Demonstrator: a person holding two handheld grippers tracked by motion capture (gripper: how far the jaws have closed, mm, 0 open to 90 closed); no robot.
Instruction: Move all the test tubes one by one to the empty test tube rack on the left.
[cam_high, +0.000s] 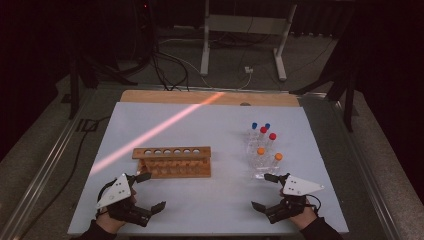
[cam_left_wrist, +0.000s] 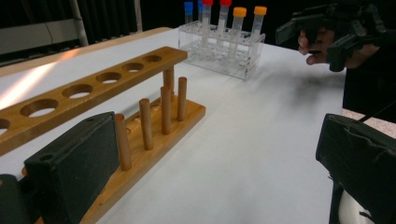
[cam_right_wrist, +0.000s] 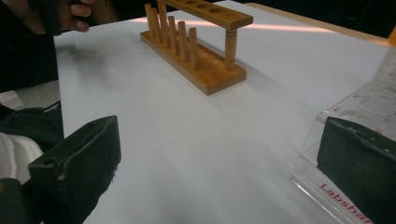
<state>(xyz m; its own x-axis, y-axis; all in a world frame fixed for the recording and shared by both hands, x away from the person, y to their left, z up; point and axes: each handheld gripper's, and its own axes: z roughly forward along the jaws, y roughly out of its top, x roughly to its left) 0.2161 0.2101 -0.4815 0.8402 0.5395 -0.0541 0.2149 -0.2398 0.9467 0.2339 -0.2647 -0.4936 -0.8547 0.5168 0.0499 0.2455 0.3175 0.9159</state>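
Overhead, your left gripper and right gripper rest wide open and empty at the near edge of the white tabletop. A wooden rack sits ahead of the left gripper; a clear rack holds 6 capped tubes. Your left gripper view has 1 jaw just beside the wooden rack. Your right gripper view has 1 jaw against the clear rack.

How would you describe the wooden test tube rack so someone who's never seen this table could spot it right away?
Look at the white table, a little left of its middle, just ahead of the left gripper. There stands the wooden rack: a brown top bar with a row of round holes above a base with upright pegs. Unlike the clear plastic rack to its right, it holds no capped tubes.
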